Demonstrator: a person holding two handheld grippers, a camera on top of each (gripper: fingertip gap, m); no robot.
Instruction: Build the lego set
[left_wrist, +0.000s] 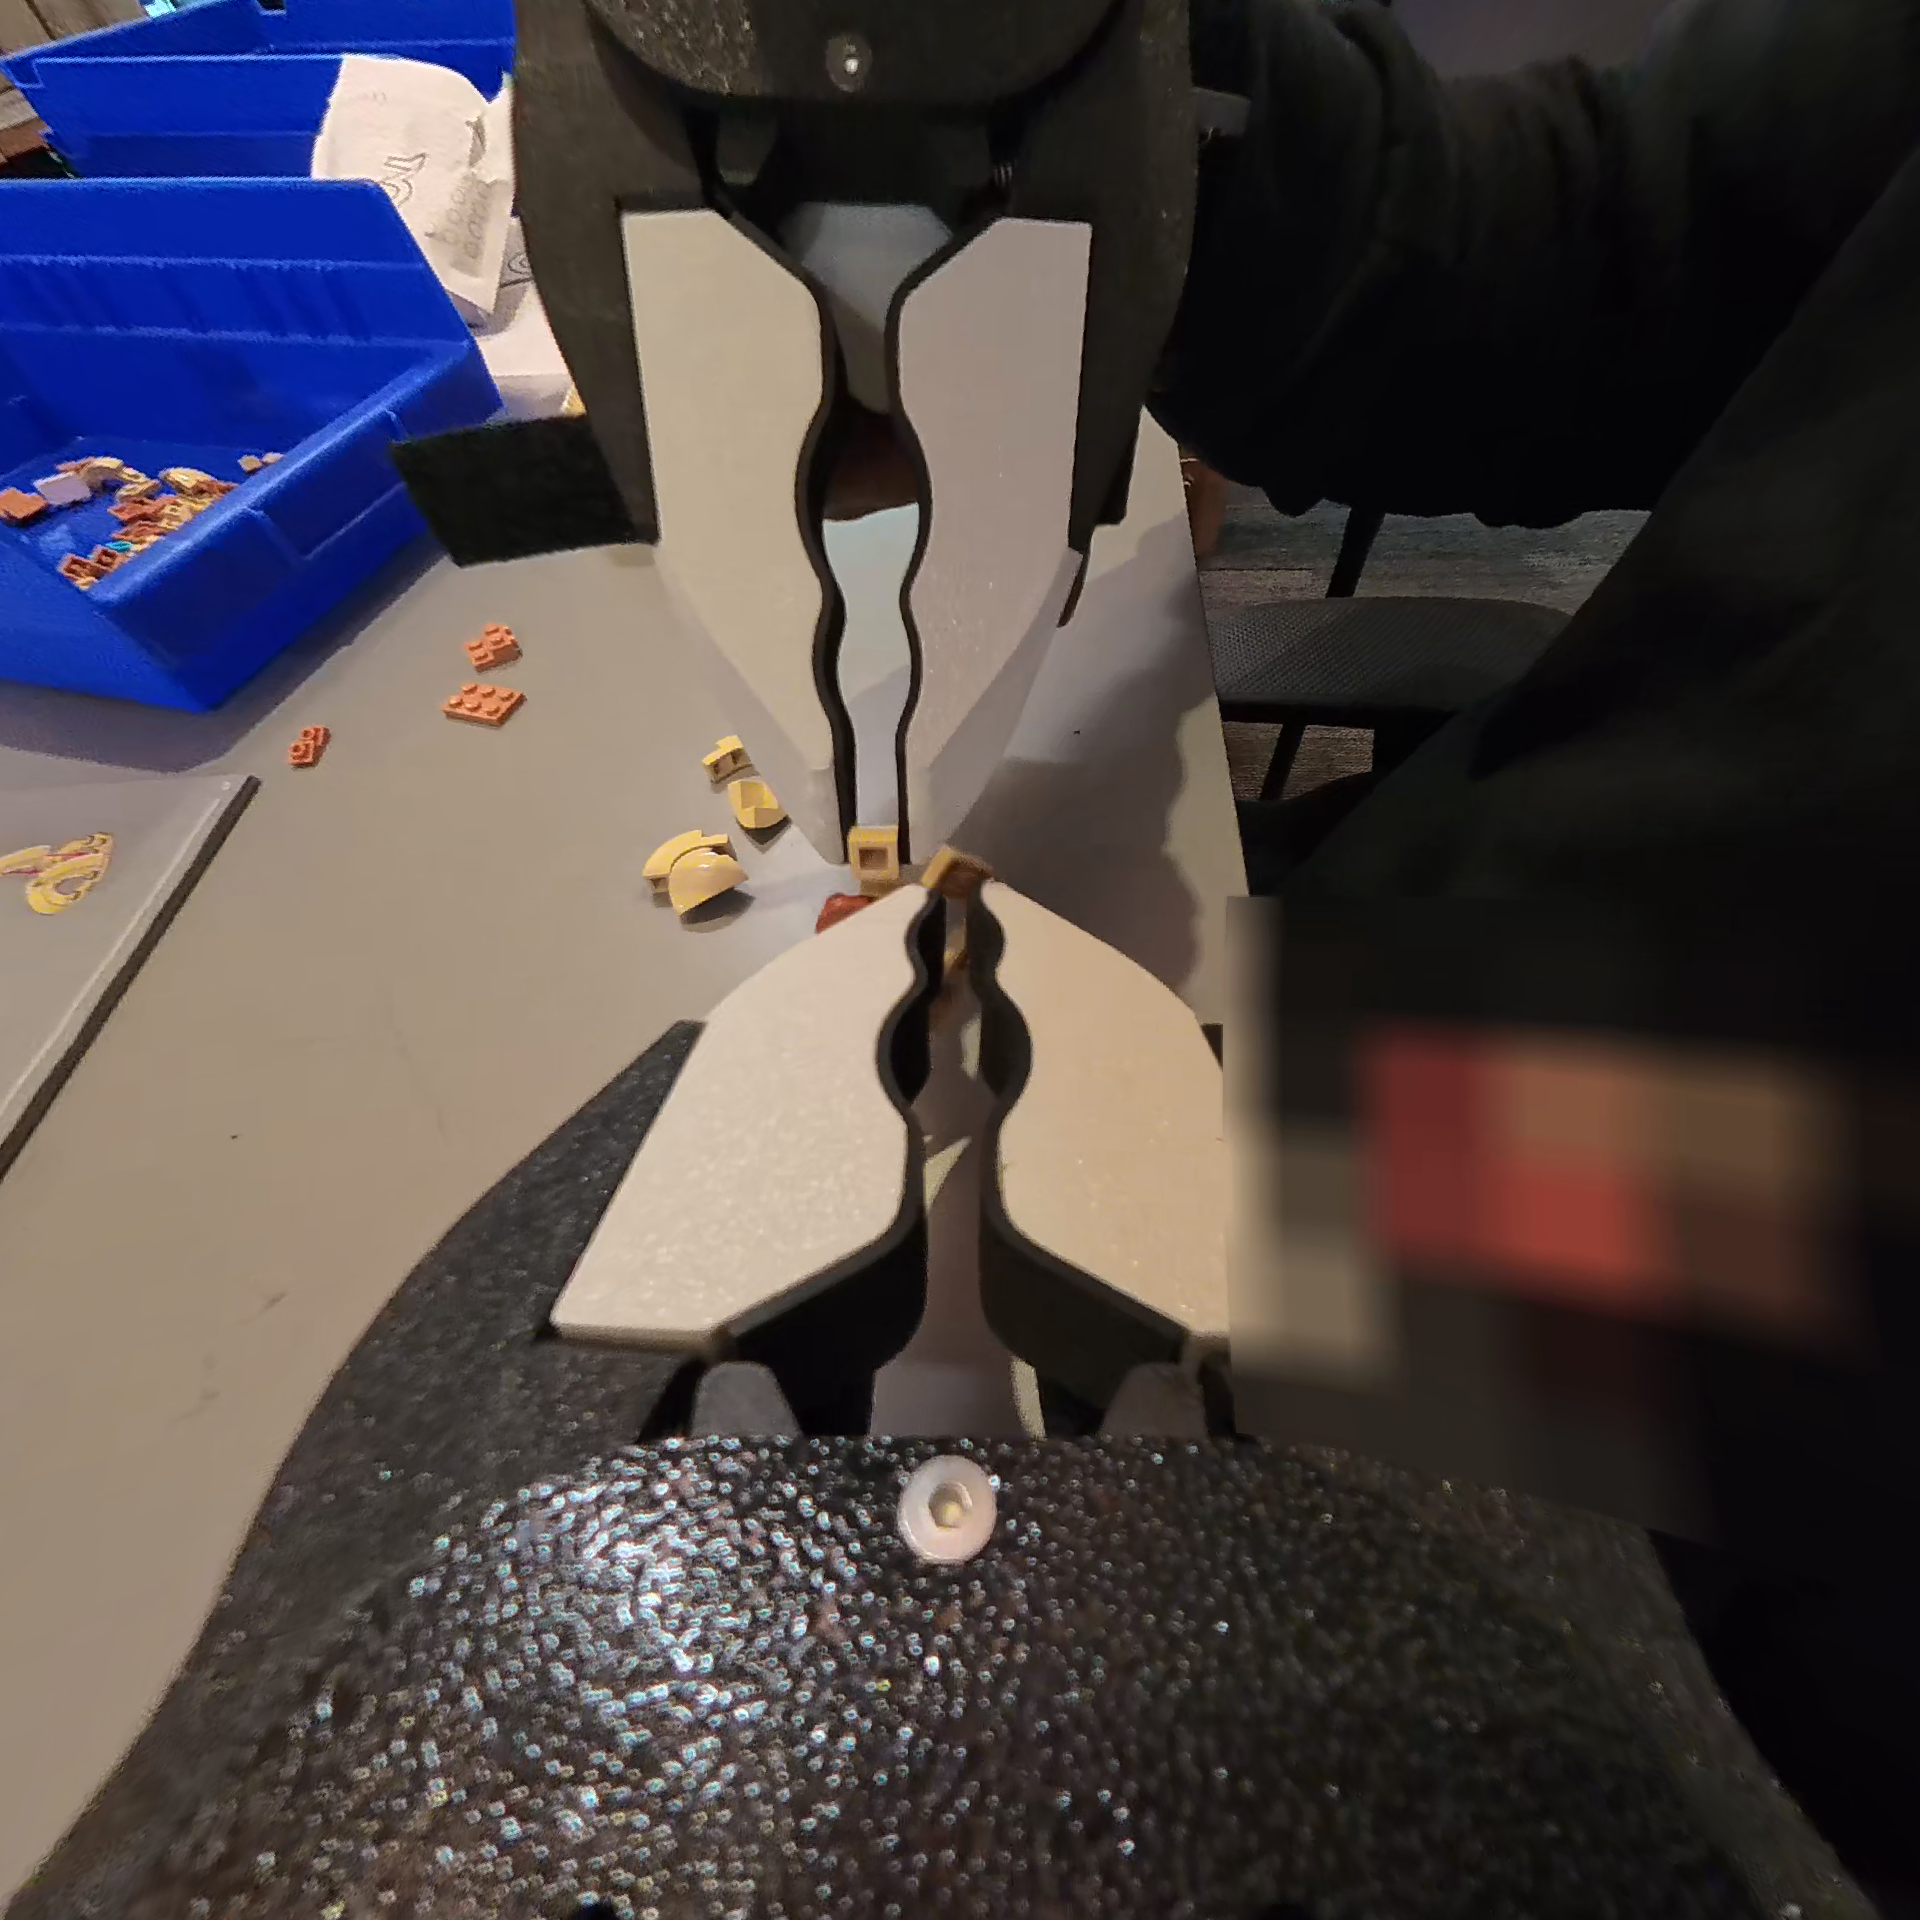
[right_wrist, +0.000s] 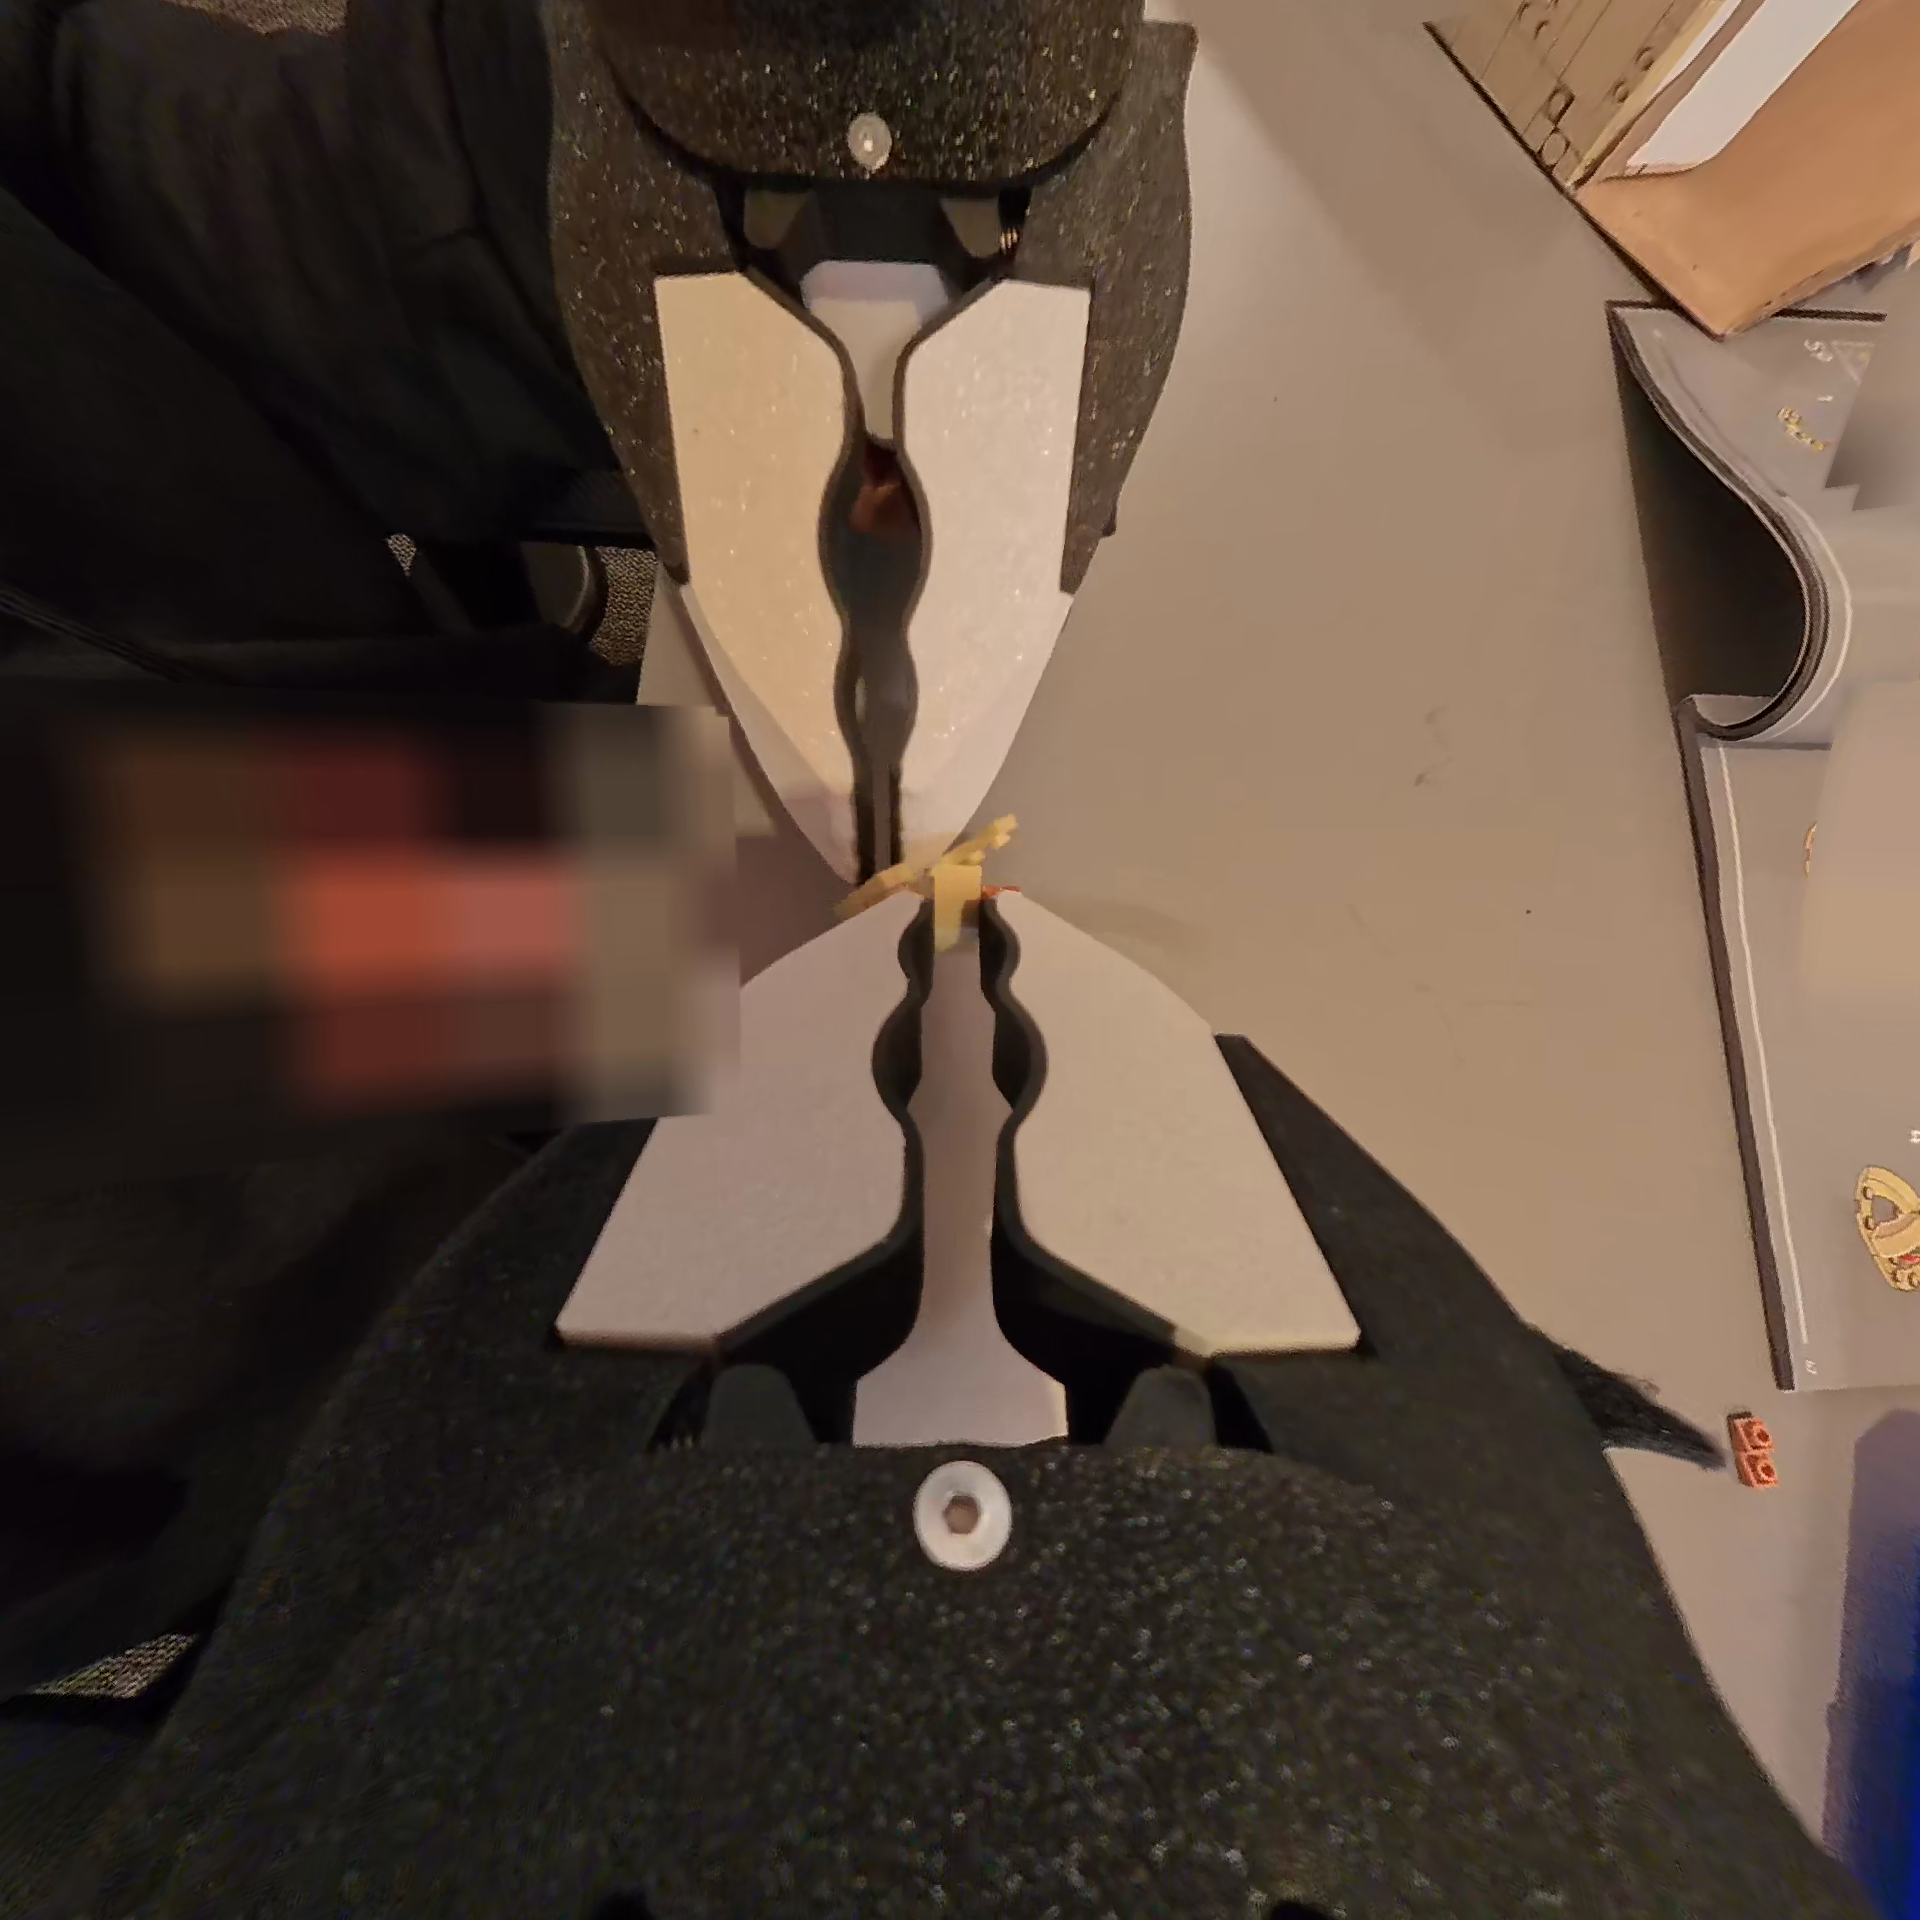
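Left wrist view shows the left gripper (left_wrist: 958, 902) and right gripper (left_wrist: 878, 844) tip to tip over the grey table (left_wrist: 364, 1039), each pinching a small tan lego piece (left_wrist: 871, 854). Blue bins (left_wrist: 260, 416) (one holding loose bricks) stand behind, near scattered tan curved pieces (left_wrist: 694, 868).

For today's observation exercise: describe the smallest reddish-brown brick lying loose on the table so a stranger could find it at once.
Start at the big blue bin at the left of the grey table in the left wrist view. Just in front of it lie three loose reddish-brown pieces. The smallest brick is the leftmost and nearest one, narrower than the two plates beside it.
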